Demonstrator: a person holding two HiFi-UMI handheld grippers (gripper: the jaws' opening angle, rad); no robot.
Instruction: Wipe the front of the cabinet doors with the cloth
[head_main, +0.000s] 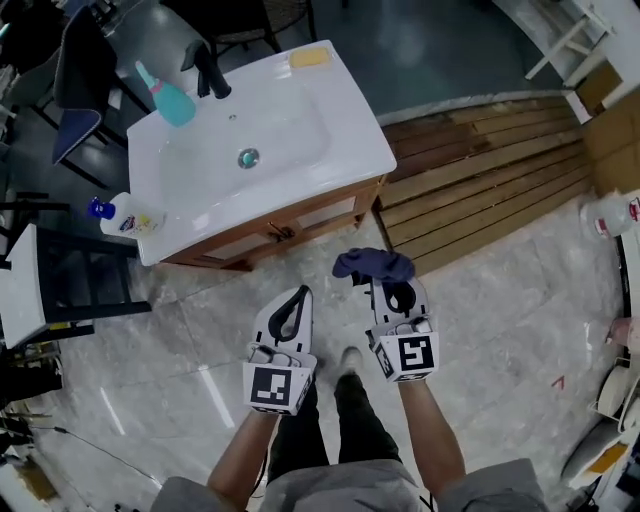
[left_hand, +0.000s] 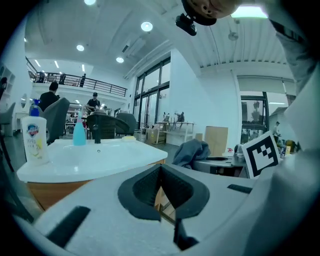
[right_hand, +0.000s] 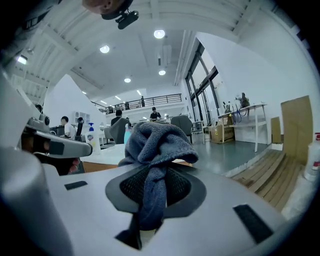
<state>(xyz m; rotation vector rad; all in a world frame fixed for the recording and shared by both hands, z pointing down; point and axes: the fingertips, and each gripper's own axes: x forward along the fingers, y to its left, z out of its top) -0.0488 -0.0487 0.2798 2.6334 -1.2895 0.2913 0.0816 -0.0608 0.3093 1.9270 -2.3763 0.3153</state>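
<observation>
The left gripper (head_main: 295, 302) is hanging empty, jaws together, off the front edge of the counter (head_main: 350, 140). The right gripper (head_main: 398, 296) is clamping the dark cloth (head_main: 373, 264) just short of the front right corner. Judged step: approach, with the cabinet doors (head_main: 320, 213) not yet touched. Next, the cloth needs lowering and pressing flat against them.

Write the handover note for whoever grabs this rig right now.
Left hand-held gripper: shut, empty, held over the floor.
Right hand-held gripper: shut on the dark cloth, which bunches above its jaws.
Cabinet doors sit under the white sink, ahead of both grippers; the cloth is not touching them.
Done: cloth in the grip.
Left: bring it to the door fronts and wipe them.
</observation>
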